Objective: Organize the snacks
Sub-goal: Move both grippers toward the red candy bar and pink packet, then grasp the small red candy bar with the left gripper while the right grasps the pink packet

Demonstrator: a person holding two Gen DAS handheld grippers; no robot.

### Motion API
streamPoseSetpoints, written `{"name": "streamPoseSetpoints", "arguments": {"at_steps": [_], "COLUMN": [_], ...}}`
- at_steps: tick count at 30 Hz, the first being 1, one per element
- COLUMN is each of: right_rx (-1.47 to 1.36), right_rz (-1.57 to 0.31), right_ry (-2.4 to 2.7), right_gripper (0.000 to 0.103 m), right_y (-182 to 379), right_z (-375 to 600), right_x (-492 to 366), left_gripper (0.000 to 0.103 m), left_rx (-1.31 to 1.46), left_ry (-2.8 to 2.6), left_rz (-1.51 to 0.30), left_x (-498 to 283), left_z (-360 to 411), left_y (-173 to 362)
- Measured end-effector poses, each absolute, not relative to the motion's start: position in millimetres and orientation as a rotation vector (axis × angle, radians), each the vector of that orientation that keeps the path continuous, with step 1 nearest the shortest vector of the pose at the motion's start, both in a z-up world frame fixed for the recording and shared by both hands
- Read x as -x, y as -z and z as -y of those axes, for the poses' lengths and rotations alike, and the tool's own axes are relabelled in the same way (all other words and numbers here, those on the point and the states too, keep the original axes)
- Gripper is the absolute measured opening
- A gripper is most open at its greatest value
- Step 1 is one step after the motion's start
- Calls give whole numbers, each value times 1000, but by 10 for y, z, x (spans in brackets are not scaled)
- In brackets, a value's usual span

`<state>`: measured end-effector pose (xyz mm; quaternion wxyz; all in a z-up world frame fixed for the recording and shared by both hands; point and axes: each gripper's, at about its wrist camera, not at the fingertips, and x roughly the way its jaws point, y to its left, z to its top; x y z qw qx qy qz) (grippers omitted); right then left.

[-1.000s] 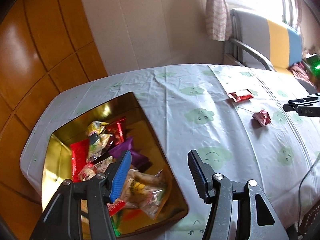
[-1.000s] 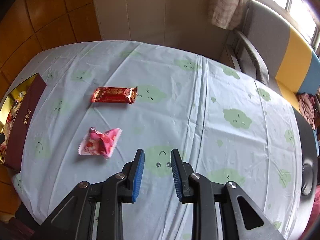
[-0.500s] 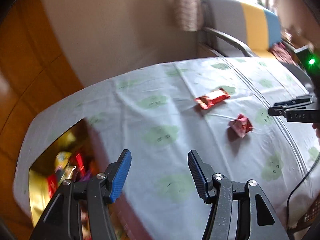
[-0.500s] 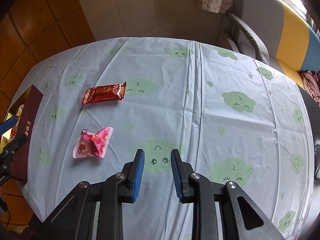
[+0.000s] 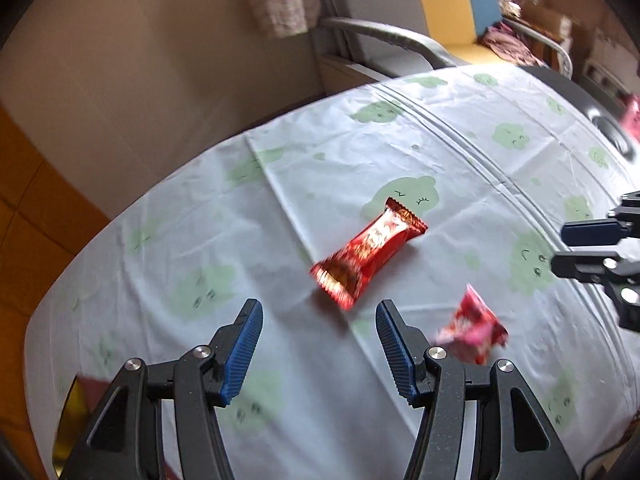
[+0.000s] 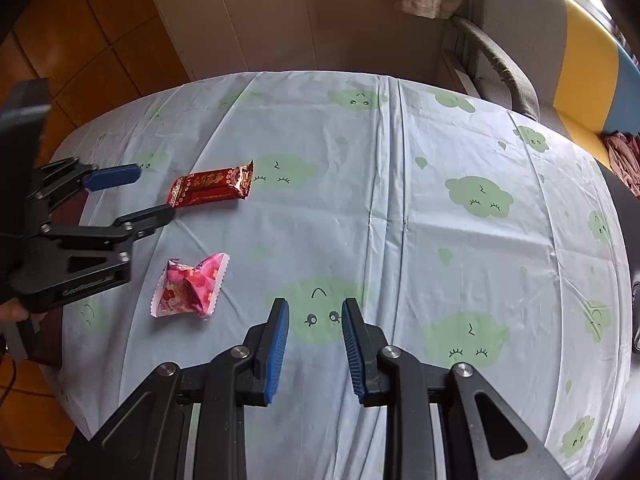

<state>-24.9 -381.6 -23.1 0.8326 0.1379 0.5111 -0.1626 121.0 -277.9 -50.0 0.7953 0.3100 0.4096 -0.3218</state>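
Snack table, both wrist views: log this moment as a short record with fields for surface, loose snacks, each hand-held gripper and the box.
surface: table under a pale cloth printed with green clouds
red bar wrapper: lying flat on the cloth, untouched
pink wrapped snack: on the cloth, nearer the camera than the red bar in the right wrist view
left hand-held gripper: jaws open, empty, tips beside the red bar's end
right hand-held gripper: empty, jaws at a narrow gap, above bare cloth
gold box: only a blurred corner shows, contents hidden
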Motion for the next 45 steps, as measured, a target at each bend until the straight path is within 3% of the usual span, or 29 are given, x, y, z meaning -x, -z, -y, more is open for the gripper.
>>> {"name": "streamPoseSetpoints", "arguments": {"at_steps": [13, 16, 18, 21, 31, 34, 40, 45], "right_rx": [-290, -282, -278, -274, -268, -297, -329, -338], "right_rz": [-1078, -1077, -1078, -1080, -1079, -1060, -1048, -1066], "right_ry": [343, 343, 342, 339, 226, 164, 97, 92], "right_gripper": [28, 28, 28, 28, 28, 38, 45, 45], "right_y": [212, 207, 205, 206, 257, 258, 288, 309], "right_z": [3805, 3792, 3786, 3770, 3594, 3539, 3432, 3340], "right_x": [240, 243, 246, 246, 189, 175, 140, 45], "left_gripper": [65, 50, 30, 23, 21, 21, 21, 21], "left_rx": [-743, -664, -606, -572, -336, -326, -302, -301], "left_ry": [789, 817, 837, 828, 670, 649, 659, 675], "left_rz": [-851, -920, -957, -960, -1038, -1028, -1047, -1031], "left_x": [-1364, -1428, -1428, -1332, -961, -731, -343, -147], "left_z": [3264, 3267, 3244, 3174, 2405, 2175, 1853, 1751], "left_y": [725, 727, 733, 733, 697, 697, 736, 751]}}
